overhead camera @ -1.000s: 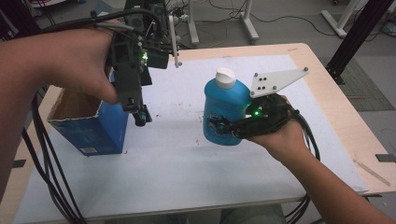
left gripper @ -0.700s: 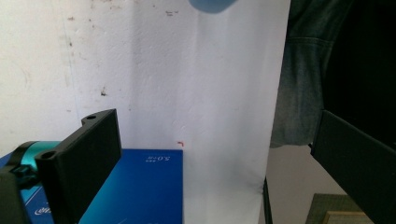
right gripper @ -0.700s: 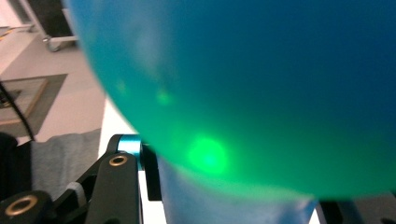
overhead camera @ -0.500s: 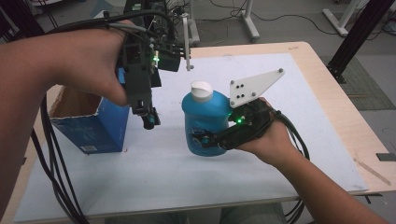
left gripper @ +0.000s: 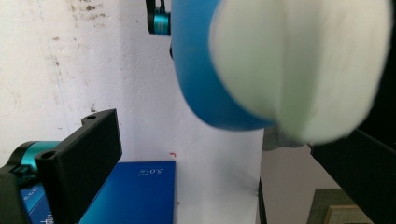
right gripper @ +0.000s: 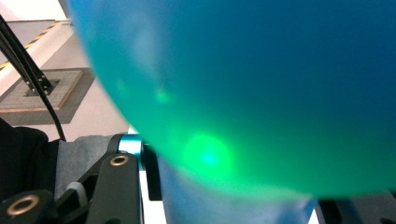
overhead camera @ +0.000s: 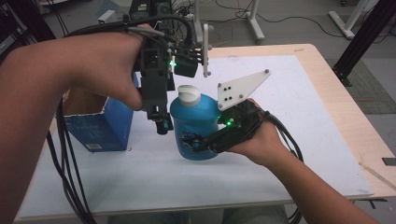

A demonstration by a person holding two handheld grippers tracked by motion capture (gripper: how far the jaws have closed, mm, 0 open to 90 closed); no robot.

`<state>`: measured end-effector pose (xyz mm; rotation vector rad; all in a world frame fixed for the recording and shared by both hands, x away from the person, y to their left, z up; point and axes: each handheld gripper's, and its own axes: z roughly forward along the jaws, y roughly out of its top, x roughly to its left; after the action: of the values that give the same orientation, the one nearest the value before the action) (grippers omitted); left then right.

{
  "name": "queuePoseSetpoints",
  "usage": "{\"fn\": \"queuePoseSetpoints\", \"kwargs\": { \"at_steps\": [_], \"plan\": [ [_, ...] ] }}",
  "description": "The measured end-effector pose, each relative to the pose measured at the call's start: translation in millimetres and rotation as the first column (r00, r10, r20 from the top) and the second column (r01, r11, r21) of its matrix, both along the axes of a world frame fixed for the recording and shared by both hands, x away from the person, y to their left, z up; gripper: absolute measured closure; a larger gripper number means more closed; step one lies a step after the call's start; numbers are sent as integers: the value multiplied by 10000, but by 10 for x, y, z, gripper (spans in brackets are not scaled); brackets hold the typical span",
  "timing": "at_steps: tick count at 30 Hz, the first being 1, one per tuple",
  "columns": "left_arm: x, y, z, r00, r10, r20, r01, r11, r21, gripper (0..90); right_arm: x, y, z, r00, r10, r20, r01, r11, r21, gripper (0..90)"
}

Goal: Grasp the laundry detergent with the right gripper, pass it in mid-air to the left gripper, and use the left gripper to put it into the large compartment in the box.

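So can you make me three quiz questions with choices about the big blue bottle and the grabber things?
1. Where does the open blue cardboard box stand?
A. at the table's left side
B. at the table's right edge
C. on top of the bottle

2. What colour is the cap on the round blue plastic bottle?
A. red
B. white
C. black

3. What is the right gripper doing?
A. lying open on the table
B. shut on the bottle
C. holding the box

Answers:
1 A, in the high view the box sits left of the bottle, under the person's left arm.
2 B, the cap looks white from above and in the left gripper view.
3 B, its black jaws clamp the bottle's sides, while the left gripper hangs beside the cap with its jaws apart.
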<state>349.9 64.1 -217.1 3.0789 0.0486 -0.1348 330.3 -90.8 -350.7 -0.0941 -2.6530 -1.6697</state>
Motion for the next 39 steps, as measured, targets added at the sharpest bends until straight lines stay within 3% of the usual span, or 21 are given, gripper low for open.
{"fn": "queuePoseSetpoints", "kwargs": {
  "at_steps": [13,27,36,39],
  "plan": [
    [-46,-89,-25,9999,-121,0,121,9998,159,17,28,164,42,9996,289,-19,-289,9996,-21,465],
    [-56,-166,-87,10000,-76,-39,77,9991,416,18,41,197,61,9995,314,-98,-313,9995,59,465],
    [-61,-208,-87,9997,-227,42,225,9985,492,40,40,188,63,9994,323,-139,-323,9995,24,465],
    [-62,-213,-79,9997,-258,51,255,9982,542,107,44,182,68,9995,296,-149,-295,9995,85,465]
  ]
}}
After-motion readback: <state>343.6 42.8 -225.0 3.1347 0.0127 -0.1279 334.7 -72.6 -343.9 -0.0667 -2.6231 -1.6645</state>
